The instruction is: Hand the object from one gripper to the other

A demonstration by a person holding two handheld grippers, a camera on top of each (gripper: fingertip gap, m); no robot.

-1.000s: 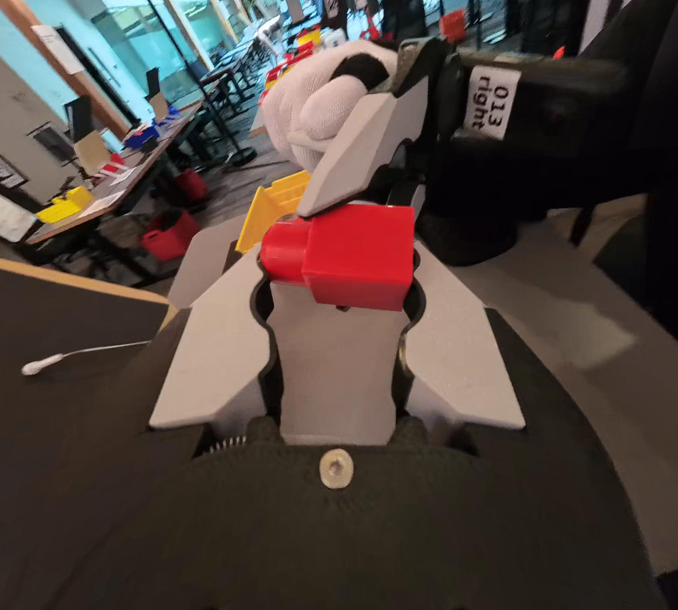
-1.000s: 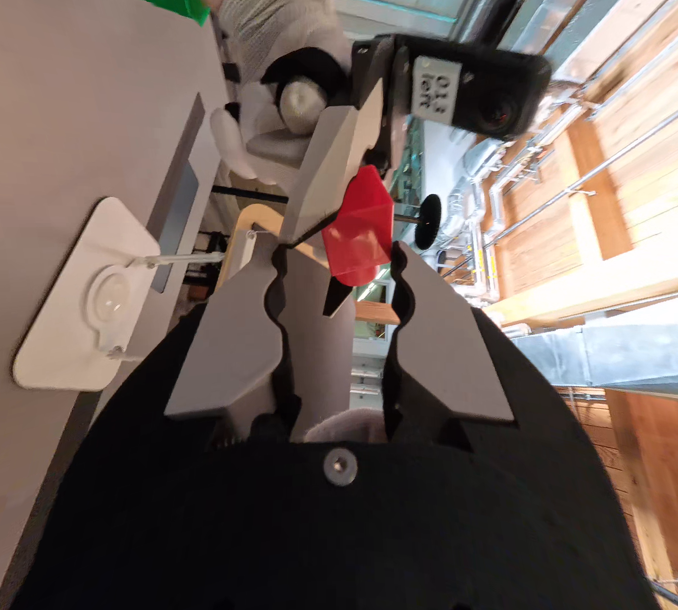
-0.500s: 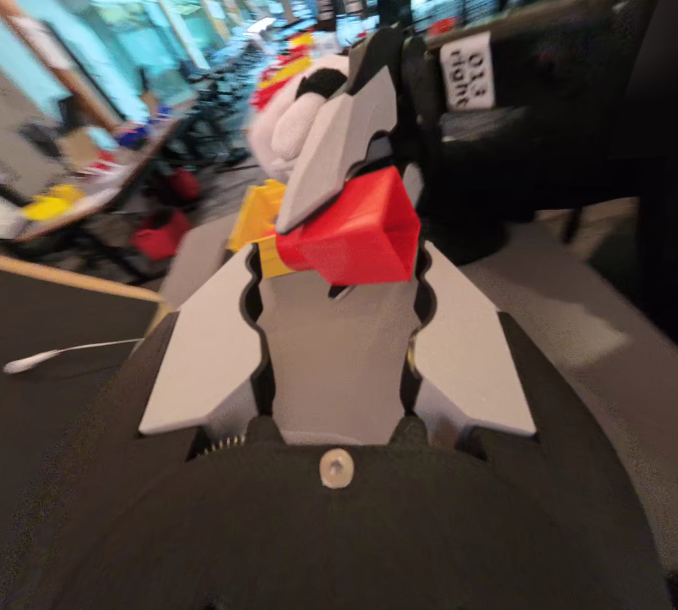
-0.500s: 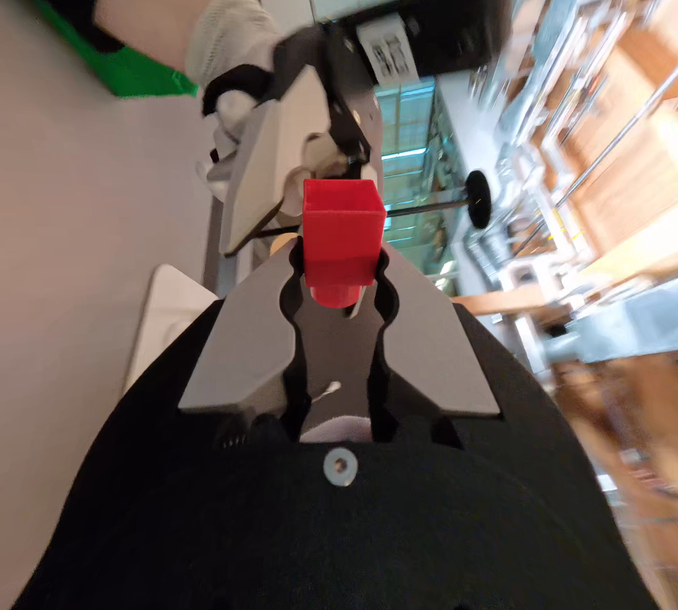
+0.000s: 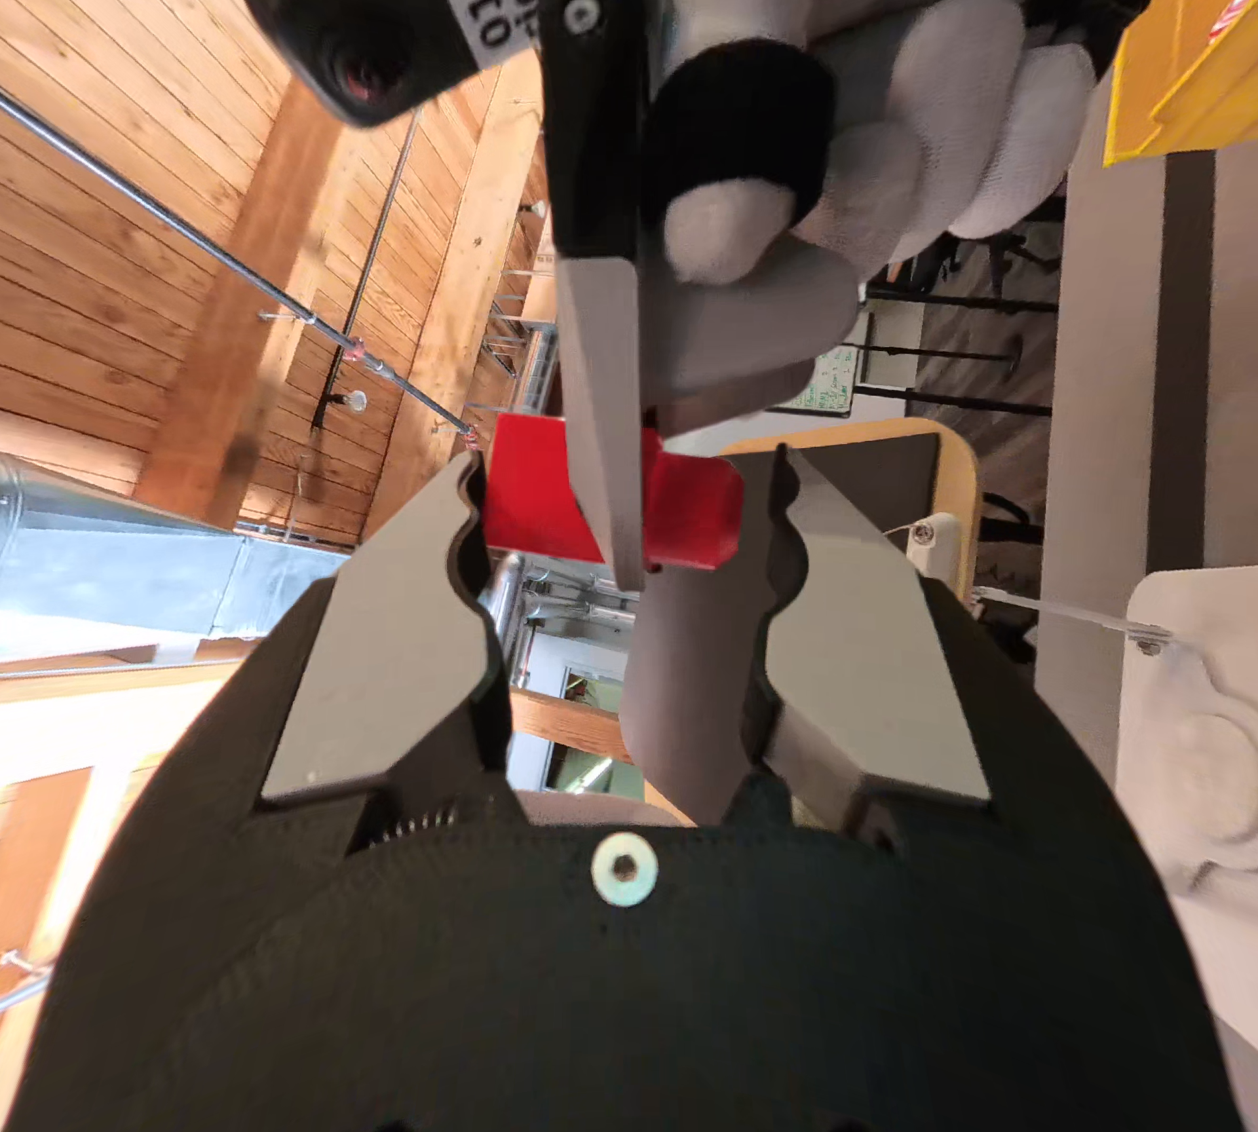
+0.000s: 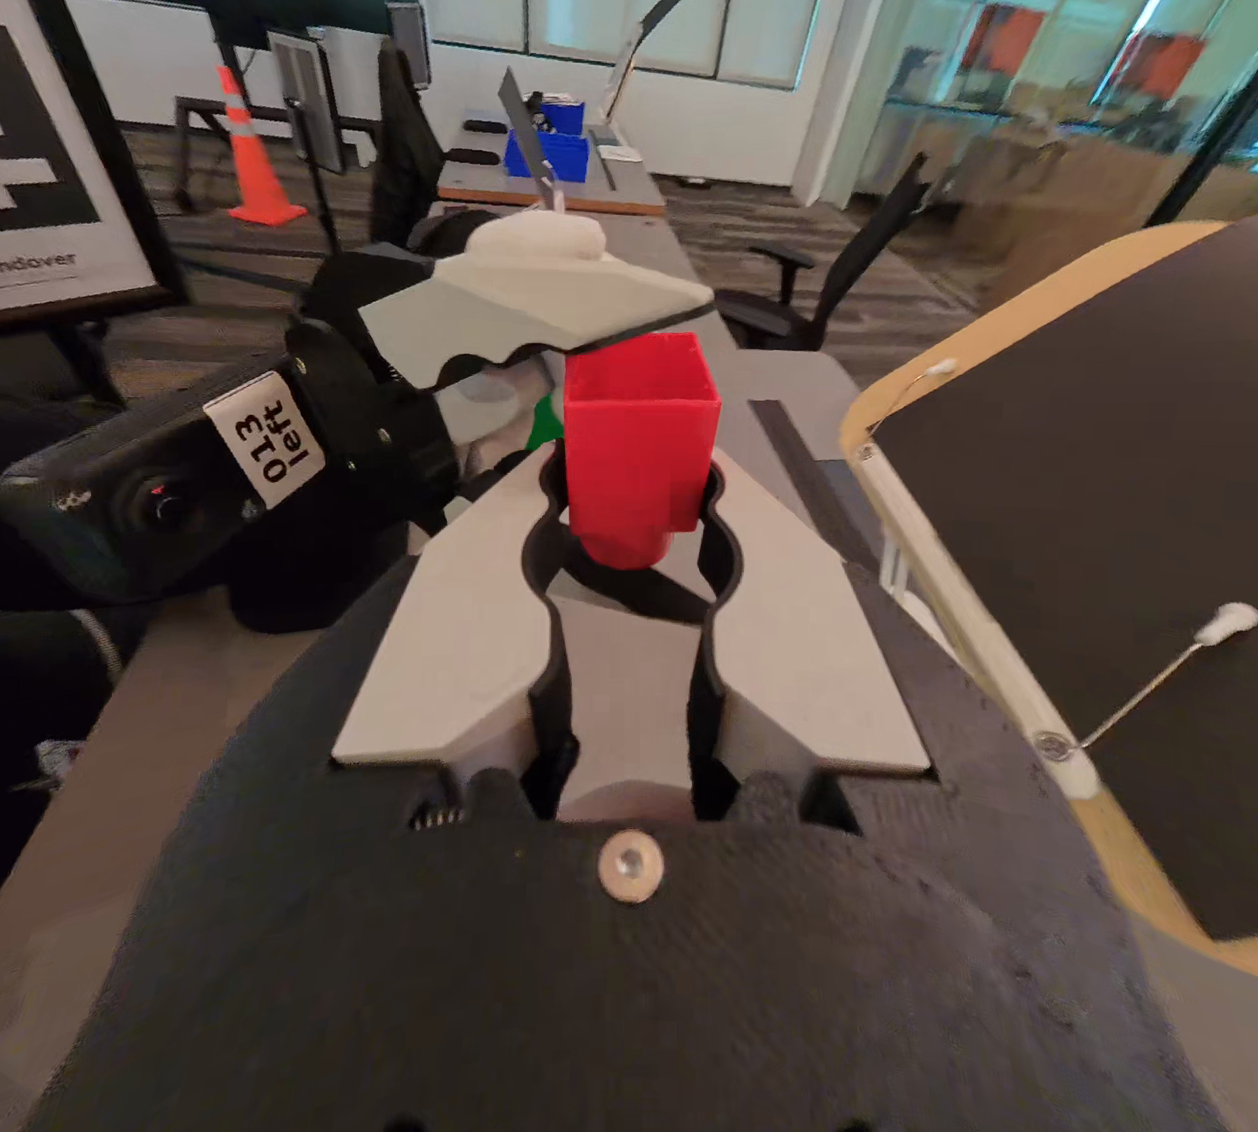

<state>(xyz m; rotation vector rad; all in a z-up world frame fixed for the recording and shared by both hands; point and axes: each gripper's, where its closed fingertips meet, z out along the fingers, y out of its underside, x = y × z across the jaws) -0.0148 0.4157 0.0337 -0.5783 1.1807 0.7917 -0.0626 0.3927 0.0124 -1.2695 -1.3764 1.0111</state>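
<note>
Right wrist view shows the right claw pinching the red object while the left claw stands spread around it, so the handover looks made and next the left should draw clear.

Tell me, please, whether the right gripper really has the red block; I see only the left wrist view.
Observer: Yes. In the right wrist view the right gripper is shut on the block, with a finger pressing each side.
Operator: Which end points away from it?
Observer: The open, hollow end. The round stub points back toward the gripper's body.
Operator: Where does my left gripper sit there?
Observer: One left finger lies across just above the open rim. I cannot tell whether it touches.
</note>
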